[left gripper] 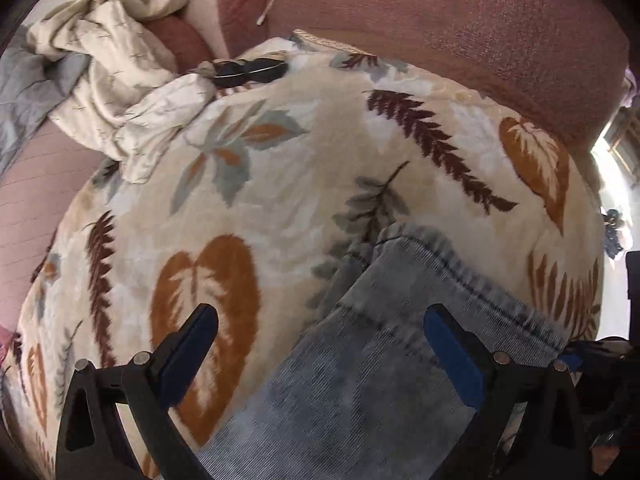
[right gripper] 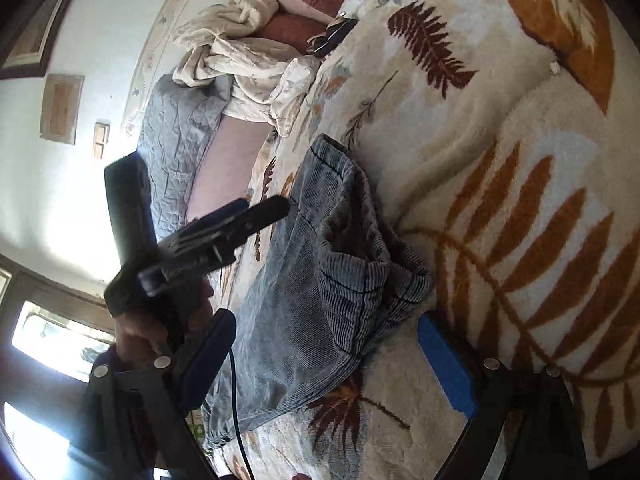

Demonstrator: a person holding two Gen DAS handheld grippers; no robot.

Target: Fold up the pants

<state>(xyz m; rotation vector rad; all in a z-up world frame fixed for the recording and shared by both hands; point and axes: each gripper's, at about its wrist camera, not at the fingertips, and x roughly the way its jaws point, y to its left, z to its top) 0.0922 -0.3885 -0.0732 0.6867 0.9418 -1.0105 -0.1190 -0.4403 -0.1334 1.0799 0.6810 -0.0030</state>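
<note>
Left wrist view: my left gripper [left gripper: 320, 344] stands wide open with nothing held, its blue pads straddling the pants [left gripper: 360, 380], a strip of faded grey-blue ribbed denim running from 6 o'clock up toward the centre and ending in a stitched hem. The pants lie on a plush blanket [left gripper: 280, 184] printed with rust and maroon leaves; its deep pile could grab the cloth, so I judge that a low closing might pinch blanket along with denim and drag both. At 11 o'clock a pair of sunglasses [left gripper: 250, 71] rests on the blanket's edge beside a crumpled cream sheet [left gripper: 120, 92], well apart from the work. Right wrist view: my right gripper [right gripper: 328, 352] is likewise spread wide and empty, over the bunched end of the pants [right gripper: 320, 280], where the fabric is folded back on itself in thick soft ridges. The left gripper [right gripper: 224, 232] hovers at 9 o'clock, blurred, gripped by a hand [right gripper: 160, 320]. A thin black cable [right gripper: 236, 400] hangs at 7 o'clock across the denim; I judge it could snag the fold. The lumpy layers may slip unevenly if I catch only the top one.
</note>
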